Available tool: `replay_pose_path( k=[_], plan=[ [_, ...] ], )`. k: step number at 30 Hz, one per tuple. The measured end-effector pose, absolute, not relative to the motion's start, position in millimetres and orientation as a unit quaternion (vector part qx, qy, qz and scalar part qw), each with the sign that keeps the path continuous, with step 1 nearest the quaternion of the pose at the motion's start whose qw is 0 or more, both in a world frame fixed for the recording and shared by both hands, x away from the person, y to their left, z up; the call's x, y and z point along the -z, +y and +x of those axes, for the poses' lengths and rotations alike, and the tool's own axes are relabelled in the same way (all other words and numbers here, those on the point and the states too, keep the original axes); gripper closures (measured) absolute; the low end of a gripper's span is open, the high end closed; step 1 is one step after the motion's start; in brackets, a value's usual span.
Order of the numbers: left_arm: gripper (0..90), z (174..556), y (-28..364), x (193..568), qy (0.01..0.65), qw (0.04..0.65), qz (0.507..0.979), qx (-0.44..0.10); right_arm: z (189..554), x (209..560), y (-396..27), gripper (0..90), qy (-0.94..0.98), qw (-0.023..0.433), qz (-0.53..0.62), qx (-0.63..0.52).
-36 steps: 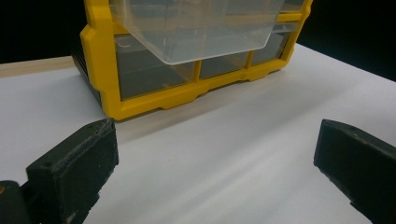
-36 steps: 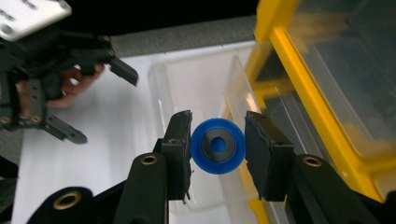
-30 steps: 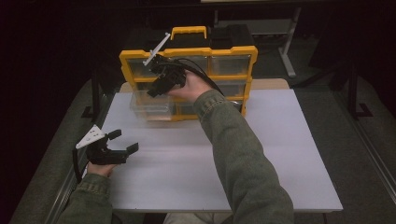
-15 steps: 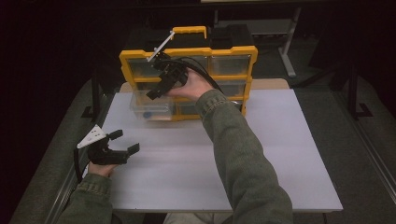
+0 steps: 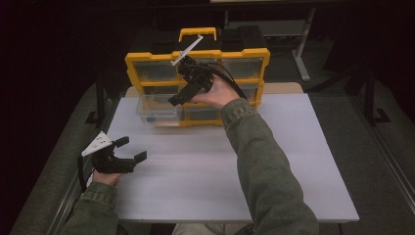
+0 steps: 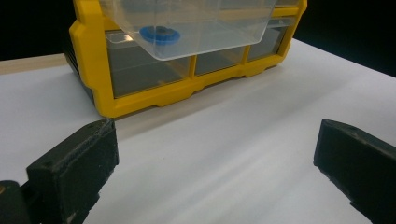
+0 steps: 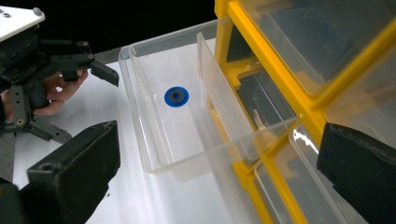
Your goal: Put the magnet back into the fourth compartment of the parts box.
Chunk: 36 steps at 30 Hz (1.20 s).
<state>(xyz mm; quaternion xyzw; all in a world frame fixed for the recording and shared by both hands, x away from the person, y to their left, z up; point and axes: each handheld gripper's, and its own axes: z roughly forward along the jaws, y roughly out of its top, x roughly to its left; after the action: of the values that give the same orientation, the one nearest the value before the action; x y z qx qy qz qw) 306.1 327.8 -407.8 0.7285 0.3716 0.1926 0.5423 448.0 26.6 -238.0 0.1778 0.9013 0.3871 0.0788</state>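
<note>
So the right tool [image 5: 177, 99] has just been opening its jaws and now they're spread wide with nothing between them; it hangs above the clear plastic drawer [image 7: 173, 126] that's pulled out of the yellow-framed organiser box [image 5: 195, 54] at the far edge of the white surface [image 5: 205, 166]; the small blue ring-shaped washer [image 7: 176, 97] lies flat on the drawer's floor, so I'd guess the drop-off is done; compared with a second ago the hand sits a touch further off from the box front; left tool [image 5: 131, 151] rests near the left edge, jaws spread and empty; pushing the drawer shut looks like what's left.
</note>
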Motion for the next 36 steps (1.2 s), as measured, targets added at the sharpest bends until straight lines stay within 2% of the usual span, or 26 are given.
replay_pose_path(
  k=[36],
  plan=[
    [0.0,305,328,408,0.373,0.538,0.73,-0.195,430,259,-25,0.0,0.884,0.092,0.201,-0.412]
  ],
)
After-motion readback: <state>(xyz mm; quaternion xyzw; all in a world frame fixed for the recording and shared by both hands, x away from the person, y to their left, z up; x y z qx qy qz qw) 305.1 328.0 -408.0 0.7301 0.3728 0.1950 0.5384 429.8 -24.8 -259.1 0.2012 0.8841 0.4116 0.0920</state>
